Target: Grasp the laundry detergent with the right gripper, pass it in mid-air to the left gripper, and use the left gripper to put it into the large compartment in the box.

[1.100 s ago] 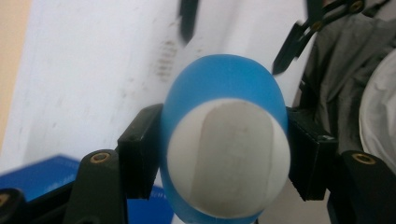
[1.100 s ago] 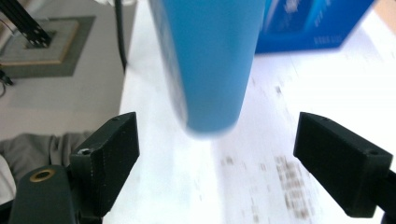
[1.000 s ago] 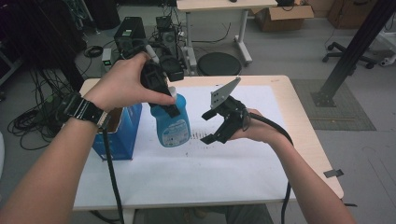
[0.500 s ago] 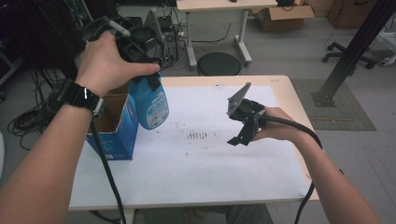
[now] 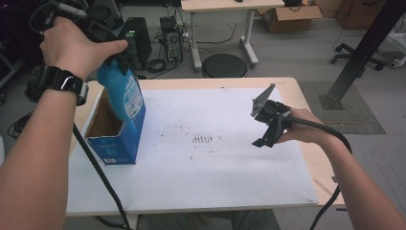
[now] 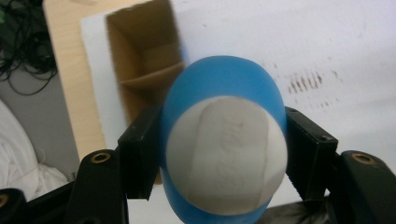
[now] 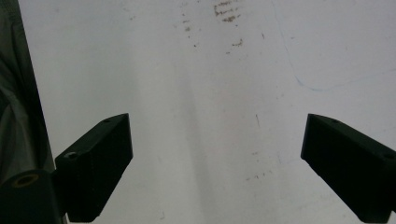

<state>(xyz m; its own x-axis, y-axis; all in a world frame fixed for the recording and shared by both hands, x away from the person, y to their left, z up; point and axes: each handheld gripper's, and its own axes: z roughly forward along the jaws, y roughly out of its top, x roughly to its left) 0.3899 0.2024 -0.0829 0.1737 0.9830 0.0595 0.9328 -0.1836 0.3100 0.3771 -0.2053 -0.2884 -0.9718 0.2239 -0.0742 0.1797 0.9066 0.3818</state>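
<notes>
1. Overhead, the left gripper (image 5: 103, 40) holds the bottle (image 5: 122, 93) tilted above the box (image 5: 112, 139) on the worktop (image 5: 215, 182); the right gripper (image 5: 268, 127) hovers well right of the box.
2. Left gripper view: jaws clamp the bottle (image 6: 224, 154) under its cap, box (image 6: 144, 65) below.
3. Right gripper view: jaws wide apart, empty. Judged step: boxing the bottle; next, straighten and lower it into the box.

I am working in a lab or workshop room. Beyond my white-covered wooden table (image 5: 287, 84) I see a black computer tower (image 5: 135, 40), tangled floor cables (image 5: 165, 60), a round black stool (image 5: 224, 65) and brown cardboard boxes (image 5: 289, 12).
</notes>
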